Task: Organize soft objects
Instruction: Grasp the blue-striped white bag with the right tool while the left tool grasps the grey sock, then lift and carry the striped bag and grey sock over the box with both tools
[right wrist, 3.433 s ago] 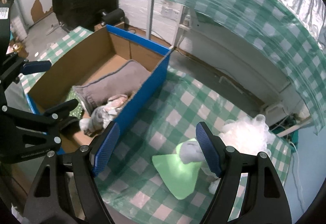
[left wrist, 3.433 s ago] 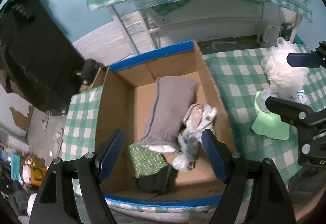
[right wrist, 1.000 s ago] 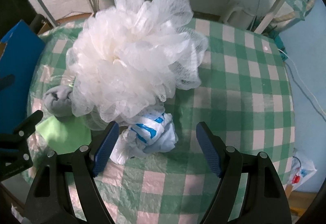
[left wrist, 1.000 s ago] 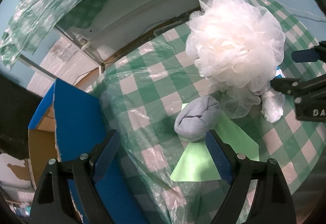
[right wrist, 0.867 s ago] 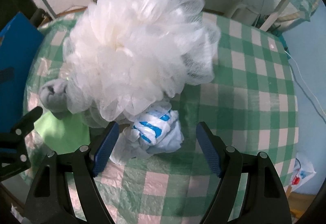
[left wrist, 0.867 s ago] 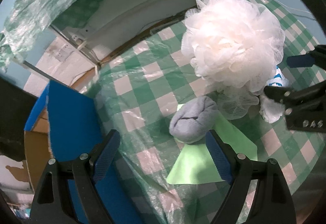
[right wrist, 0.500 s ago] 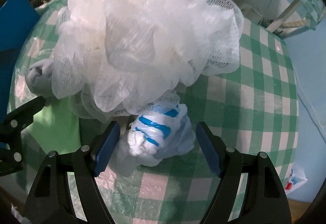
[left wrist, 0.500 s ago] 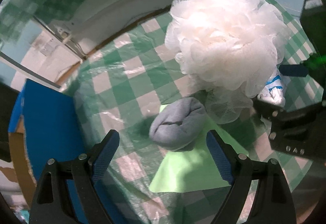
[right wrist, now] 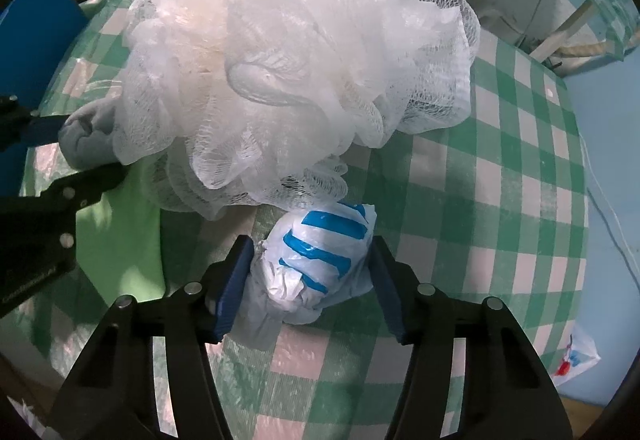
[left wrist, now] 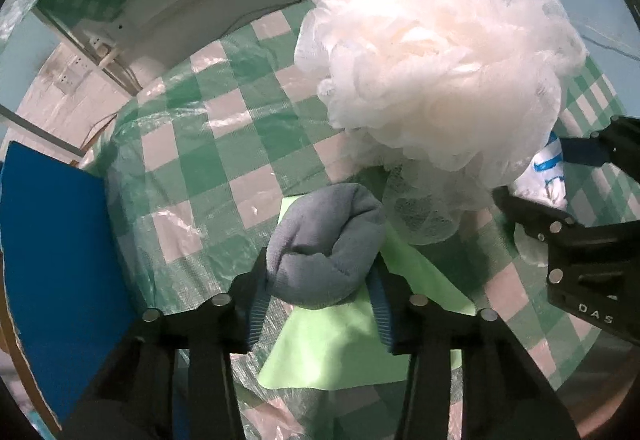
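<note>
Between the blue pads of the left tool (left wrist: 318, 280), its jaws closing, sits the rolled grey sock (left wrist: 324, 244), lying on a light green sheet (left wrist: 336, 340) that would likely slide if dragged. The pads already touch its flanks. The right tool (right wrist: 308, 272) is likewise closing on the crumpled white-and-blue plastic bag (right wrist: 316, 252), pads against both sides, the bag resting on the checked table (right wrist: 500, 200). Both tools point steeply down, suiting a pinch from above. Just beyond each tool, the big white mesh sponge (left wrist: 432, 68) overhangs sock and bag and may snag. Far left of the left tool stands the blue box wall (left wrist: 52, 260), probably the destination.
</note>
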Motion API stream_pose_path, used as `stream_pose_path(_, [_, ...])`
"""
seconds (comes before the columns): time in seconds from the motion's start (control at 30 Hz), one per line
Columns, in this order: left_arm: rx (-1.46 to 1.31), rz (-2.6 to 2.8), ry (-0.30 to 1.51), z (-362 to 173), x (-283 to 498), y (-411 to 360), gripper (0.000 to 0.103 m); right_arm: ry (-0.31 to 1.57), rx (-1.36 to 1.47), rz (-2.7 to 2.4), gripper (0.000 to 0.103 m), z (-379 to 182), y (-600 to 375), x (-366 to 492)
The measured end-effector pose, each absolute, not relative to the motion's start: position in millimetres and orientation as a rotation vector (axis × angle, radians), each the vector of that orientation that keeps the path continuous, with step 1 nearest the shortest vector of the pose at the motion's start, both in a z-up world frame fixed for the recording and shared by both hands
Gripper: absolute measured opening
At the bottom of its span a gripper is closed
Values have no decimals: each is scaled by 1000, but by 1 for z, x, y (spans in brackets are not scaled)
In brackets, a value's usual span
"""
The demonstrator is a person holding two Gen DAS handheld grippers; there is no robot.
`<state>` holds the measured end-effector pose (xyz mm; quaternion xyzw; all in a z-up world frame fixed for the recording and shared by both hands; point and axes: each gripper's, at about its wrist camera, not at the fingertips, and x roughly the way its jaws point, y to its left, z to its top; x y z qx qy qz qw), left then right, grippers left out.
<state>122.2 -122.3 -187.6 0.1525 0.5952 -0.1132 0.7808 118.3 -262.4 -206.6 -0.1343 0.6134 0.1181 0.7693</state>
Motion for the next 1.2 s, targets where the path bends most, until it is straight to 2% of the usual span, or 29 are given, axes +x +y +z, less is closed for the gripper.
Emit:
stream_pose_path(0.07, [328, -248, 1282, -185, 120, -123, 36, 1330, -301, 261, 57, -204, -261, 116])
stream_pose_path(0.2, [325, -258, 1254, -175, 115, -122, 34, 1320, -303, 258, 57, -191, -263, 114])
stream_pose_path(0.73, [323, -240, 1175, -131, 93, -109, 34, 1202, -304, 299, 57, -124, -263, 99])
stream_pose_path(1.2, [321, -189, 1096, -90, 69, -94, 34, 1113, -319, 321, 57, -88, -249, 88])
